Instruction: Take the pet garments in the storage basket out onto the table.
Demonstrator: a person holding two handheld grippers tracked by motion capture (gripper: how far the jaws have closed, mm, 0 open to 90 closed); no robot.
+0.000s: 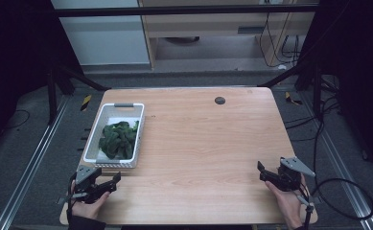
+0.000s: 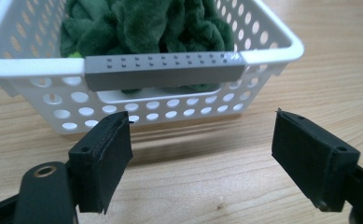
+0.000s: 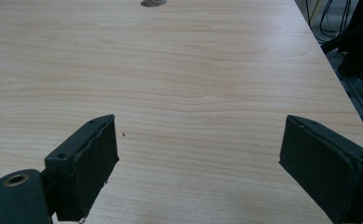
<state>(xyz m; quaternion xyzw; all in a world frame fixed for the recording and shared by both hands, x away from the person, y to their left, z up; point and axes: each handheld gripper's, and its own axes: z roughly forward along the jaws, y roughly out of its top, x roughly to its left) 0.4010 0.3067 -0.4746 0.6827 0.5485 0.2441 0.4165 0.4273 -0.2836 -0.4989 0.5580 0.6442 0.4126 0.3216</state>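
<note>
A white perforated basket [image 1: 102, 125] stands on the left side of the wooden table [image 1: 208, 139]. It holds a bundle of dark green plush cloth [image 1: 119, 140]. My left gripper [image 1: 108, 182] sits just in front of the basket's near end, open with nothing between its jaws. In the left gripper view the basket's grey handle strip [image 2: 165, 70] faces the open gripper [image 2: 201, 123], with the green cloth [image 2: 146, 23] piled behind it. My right gripper [image 1: 262, 172] rests near the table's front right corner, open over bare wood [image 3: 198, 126].
A small dark round grommet [image 1: 219, 100] lies near the table's far edge. Black cables [image 1: 340, 191] trail on the floor to the right. Dark frame struts [image 1: 74, 79] stand at the table's far corners.
</note>
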